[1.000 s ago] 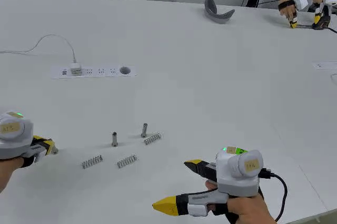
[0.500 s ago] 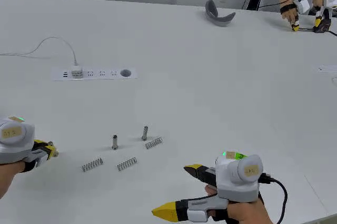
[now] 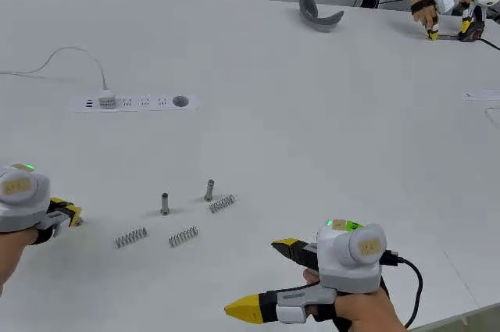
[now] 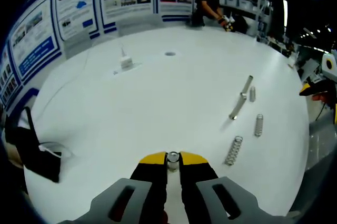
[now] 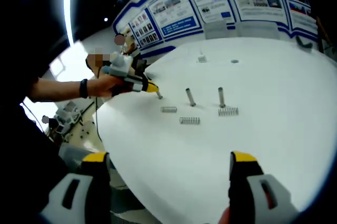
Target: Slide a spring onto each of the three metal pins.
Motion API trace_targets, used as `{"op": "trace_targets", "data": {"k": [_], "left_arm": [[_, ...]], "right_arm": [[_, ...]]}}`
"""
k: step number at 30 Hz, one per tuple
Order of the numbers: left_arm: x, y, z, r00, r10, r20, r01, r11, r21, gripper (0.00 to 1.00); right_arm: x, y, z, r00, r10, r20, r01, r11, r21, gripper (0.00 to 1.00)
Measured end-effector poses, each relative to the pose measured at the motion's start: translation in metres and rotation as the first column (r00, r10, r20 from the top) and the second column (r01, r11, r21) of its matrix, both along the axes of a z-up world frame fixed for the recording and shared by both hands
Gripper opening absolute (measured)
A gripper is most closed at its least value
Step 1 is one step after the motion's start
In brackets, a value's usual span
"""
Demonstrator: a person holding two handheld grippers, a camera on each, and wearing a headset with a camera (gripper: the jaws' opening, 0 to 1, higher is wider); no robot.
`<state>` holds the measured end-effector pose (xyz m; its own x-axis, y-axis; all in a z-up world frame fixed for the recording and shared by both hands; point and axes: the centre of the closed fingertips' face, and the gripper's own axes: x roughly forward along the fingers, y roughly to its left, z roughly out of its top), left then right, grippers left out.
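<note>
Three springs (image 3: 183,236) lie loose on the white table (image 3: 312,113), in the open stretch between the left gripper (image 3: 70,213) and the right gripper (image 5: 167,156), well apart from both. Two pins (image 3: 165,203) stand upright just beyond the springs as seen from the right gripper. One spring lies just beside the foot of the pin farther from the left gripper. Standing on end, the pins leave their tops free for a spring to be dropped over them. The third pin (image 4: 172,161) is pinched upright between the tips of the left gripper, whose jaws are closed on it. Its lower end is low over the table, and whether it touches cannot be told. Judged purpose of the hold: to steady this pin, or to set it standing like the other two, so that a spring can be threaded onto it. The right gripper has its jaws spread wide and empty, touching nothing. It is held near the table edge closest to the person and points toward the springs ahead, judged ready to fetch one. No spring sits on any pin yet.
</note>
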<state>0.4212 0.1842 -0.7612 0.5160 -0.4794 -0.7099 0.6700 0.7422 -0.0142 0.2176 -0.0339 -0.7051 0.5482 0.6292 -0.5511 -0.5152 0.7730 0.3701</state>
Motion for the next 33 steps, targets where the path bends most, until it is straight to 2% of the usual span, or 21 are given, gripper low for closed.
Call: {"op": "trace_targets", "data": {"k": [8,15,24,33], "left_arm": [[-0.004,-0.01,0.001,1.0,-0.01,0.0,0.01,1.0,-0.008,0.08],[-0.008,-0.025,0.002,0.999,-0.037,0.002,0.037,0.999,-0.013,0.08],[-0.008,-0.043,0.003,0.998,-0.065,0.006,0.066,0.998,-0.022,0.08],[-0.009,-0.054,0.002,0.996,-0.085,0.003,0.085,0.996,-0.023,0.08]], "right_arm": [[0.0,0.001,-0.001,1.0,-0.001,-0.001,0.001,1.0,0.002,0.96],[-0.001,0.001,-0.002,1.0,-0.002,-0.002,0.002,1.0,0.004,0.96],[-0.003,-0.003,-0.004,1.0,-0.01,-0.009,0.01,1.0,0.004,0.96],[-0.005,-0.004,-0.006,1.0,-0.014,-0.014,0.014,1.0,0.005,0.96]]}}
